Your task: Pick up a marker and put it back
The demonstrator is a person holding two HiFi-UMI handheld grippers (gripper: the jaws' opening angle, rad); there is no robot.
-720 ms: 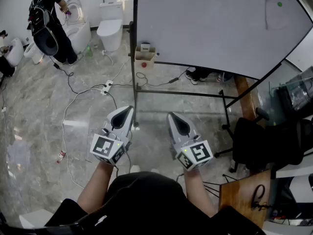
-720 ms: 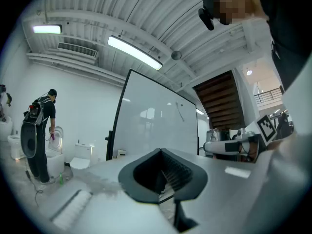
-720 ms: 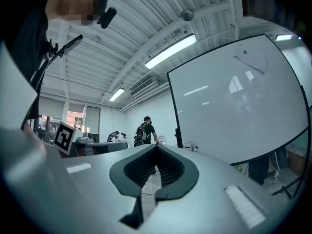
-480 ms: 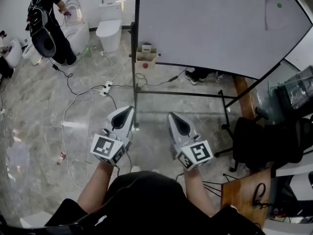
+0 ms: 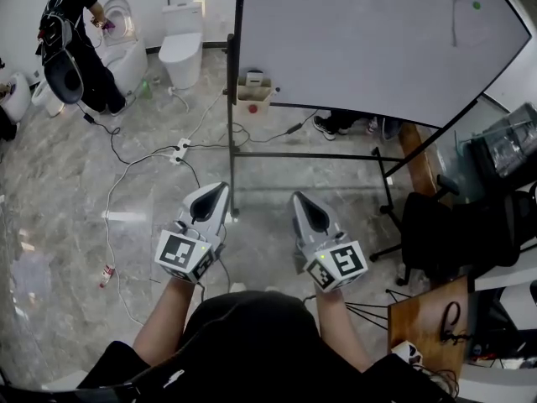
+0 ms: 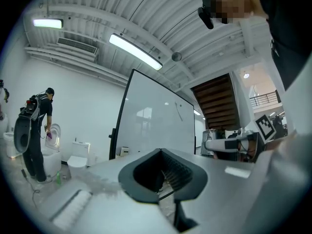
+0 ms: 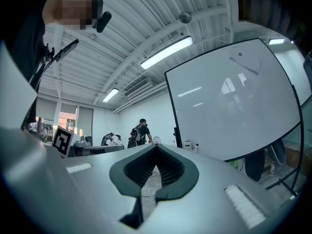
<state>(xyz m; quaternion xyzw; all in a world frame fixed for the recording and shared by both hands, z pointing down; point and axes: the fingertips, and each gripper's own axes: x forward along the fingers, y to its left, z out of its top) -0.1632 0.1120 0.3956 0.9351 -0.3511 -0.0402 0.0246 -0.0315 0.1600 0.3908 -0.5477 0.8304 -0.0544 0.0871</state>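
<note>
Head view: the left gripper (image 5: 220, 188) and right gripper (image 5: 296, 198) are held level and side by side above the marble floor (image 5: 143, 183). Both point toward the whiteboard (image 5: 361, 40). The marker is too small to locate.

Left gripper view: the jaws are clenched together with nothing between them, and the whiteboard stands ahead.

Right gripper view: the jaws are clenched together and empty, and the whiteboard stands ahead to the right.

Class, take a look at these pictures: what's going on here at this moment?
A person stands facing a whiteboard, holding the left gripper and the right gripper level in front of them. Both have their fingers together with nothing between them, so no marker is picked up yet. Farther off, another person stands at a toilet.
</note>
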